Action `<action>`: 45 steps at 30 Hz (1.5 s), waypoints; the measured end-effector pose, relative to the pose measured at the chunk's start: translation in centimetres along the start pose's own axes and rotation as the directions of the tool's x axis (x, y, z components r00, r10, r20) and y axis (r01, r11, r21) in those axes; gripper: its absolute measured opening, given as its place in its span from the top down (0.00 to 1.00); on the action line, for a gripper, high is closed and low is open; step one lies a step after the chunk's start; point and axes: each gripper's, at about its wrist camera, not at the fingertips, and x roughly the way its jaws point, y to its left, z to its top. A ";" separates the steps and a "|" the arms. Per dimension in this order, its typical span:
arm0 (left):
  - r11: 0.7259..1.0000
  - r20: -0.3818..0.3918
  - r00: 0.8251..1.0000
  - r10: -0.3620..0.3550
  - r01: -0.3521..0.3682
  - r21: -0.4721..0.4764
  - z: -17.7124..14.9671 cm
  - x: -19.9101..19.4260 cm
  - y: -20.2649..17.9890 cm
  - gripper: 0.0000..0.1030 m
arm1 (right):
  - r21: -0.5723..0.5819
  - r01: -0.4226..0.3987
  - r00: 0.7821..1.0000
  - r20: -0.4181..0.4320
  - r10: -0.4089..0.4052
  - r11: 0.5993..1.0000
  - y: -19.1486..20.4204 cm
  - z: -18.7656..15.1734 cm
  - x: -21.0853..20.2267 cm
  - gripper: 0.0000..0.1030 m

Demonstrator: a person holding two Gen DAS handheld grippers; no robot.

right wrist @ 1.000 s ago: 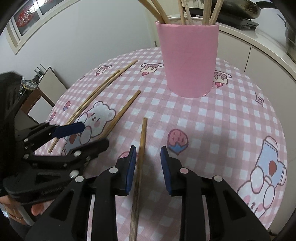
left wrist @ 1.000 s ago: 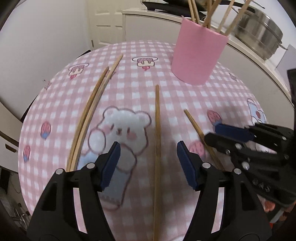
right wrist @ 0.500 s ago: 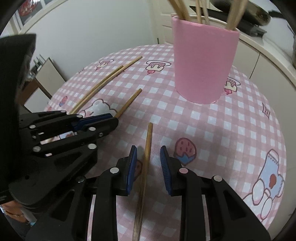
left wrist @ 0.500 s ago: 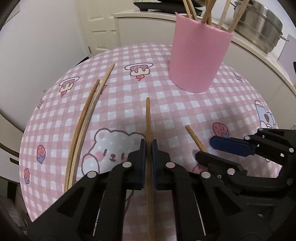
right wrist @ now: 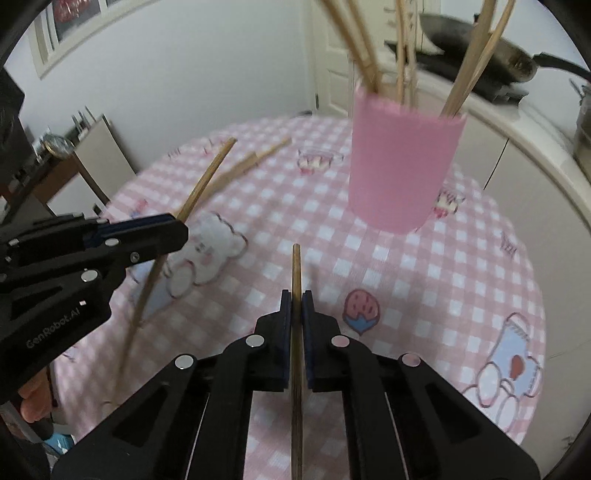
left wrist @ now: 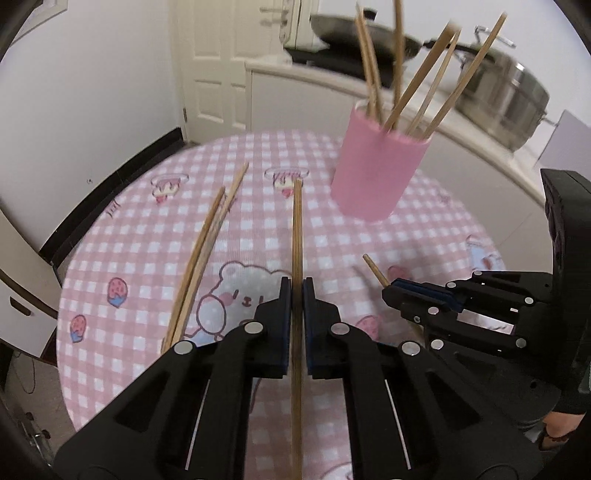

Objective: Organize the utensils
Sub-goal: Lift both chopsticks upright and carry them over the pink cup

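Worktop: round worktop (left wrist: 122, 240) under a pink checked cloth printed with a bear (left wrist: 236, 295) and strawberries.
Left claw: left claw (left wrist: 296, 291) is clenched on a chopstick (left wrist: 296, 236); its jaws have just closed onto it. The stick runs from the 6 o'clock edge of the left view straight up toward 12 o'clock, its far tip near the cup's base.
Right claw: right claw (right wrist: 296, 306) is clenched on a second stick (right wrist: 296, 269); its jaws have just closed onto it. The short free end points toward 12 o'clock in the right view, below the cup.
Each claw in the other view: right claw sits at 3 o'clock in the left view (left wrist: 393, 291), with its stick poking out toward 11 o'clock; left claw sits at 9 o'clock in the right view (right wrist: 177, 230), its stick crossing it at a tilt.
Cup: pink cup (left wrist: 376, 173) stands upright at 1 o'clock, holding several chopsticks (left wrist: 417, 85) that fan out above its rim.
Loose pair: two sticks (left wrist: 201, 254) lie side by side on the cloth at 10 o'clock, just beside the bear.
Background: white door (left wrist: 218, 70) at 12 o'clock; steel pot (left wrist: 506, 96) and dark pan (left wrist: 351, 33) on a white counter behind the cup.
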 end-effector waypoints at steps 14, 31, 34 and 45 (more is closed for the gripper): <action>0.996 0.243 0.966 -0.091 0.087 0.024 1.5 -10.6 -4.1 0.94 | 0.035 -0.076 0.951 0.302 0.062 0.996 -1.0 1.4 -13.0 0.96; 0.993 0.418 0.901 -0.119 0.119 0.026 4.7 -14.4 -7.6 0.94 | 0.046 0.014 0.853 0.520 -0.036 0.999 -3.5 3.2 -18.9 0.96; 0.991 0.447 0.886 -0.122 0.130 0.013 6.1 -14.5 -8.0 0.94 | 0.058 0.035 0.827 0.559 -0.062 0.998 -4.3 4.1 -19.7 0.96; 0.995 0.545 0.835 -0.072 0.098 -0.018 10.8 -13.6 -9.3 0.94 | 0.094 0.098 0.737 0.662 -0.136 0.991 -6.7 7.8 -20.2 0.96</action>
